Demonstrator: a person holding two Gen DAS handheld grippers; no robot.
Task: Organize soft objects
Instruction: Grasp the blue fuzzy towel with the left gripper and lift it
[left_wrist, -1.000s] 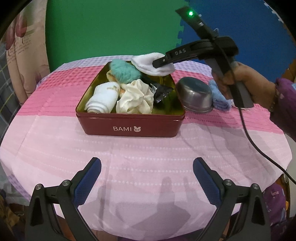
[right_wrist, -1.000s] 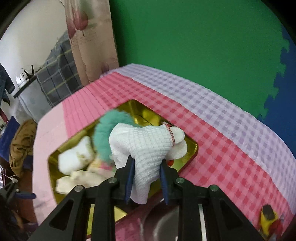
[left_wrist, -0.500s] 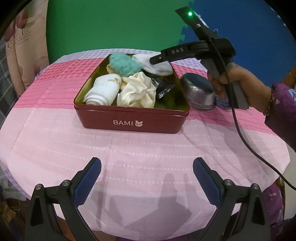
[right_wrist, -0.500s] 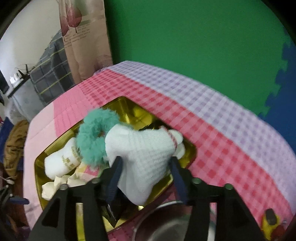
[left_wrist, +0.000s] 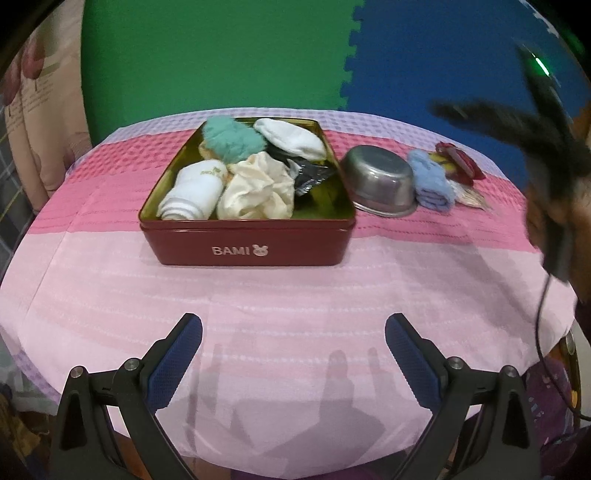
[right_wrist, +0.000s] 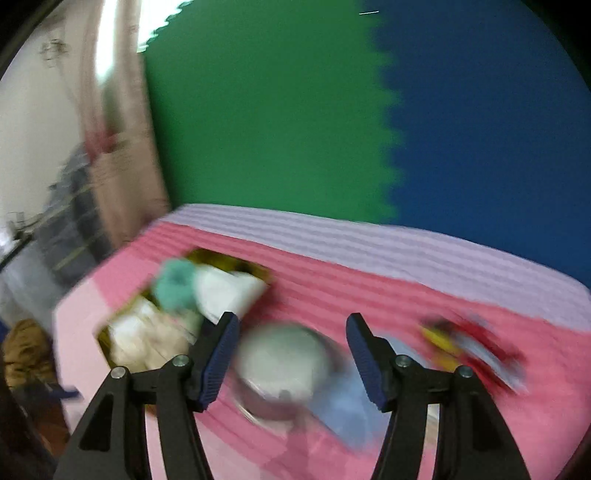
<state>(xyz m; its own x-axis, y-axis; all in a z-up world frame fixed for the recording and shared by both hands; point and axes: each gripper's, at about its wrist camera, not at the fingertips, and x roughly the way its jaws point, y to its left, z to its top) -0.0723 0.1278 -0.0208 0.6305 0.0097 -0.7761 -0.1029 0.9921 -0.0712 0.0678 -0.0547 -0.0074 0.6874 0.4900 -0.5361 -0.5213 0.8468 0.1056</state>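
Socks and cloths are being gathered in the red tin (left_wrist: 247, 243) on the counter (left_wrist: 295, 295); a white sock (left_wrist: 291, 138) is lying at its back corner. A blue cloth (left_wrist: 430, 182) is sitting beside the metal bowl (left_wrist: 380, 181), judged the next pick. Both the right gripper (right_wrist: 291, 363) and the left gripper (left_wrist: 293, 365) are being held with fingers wide, holding nothing.
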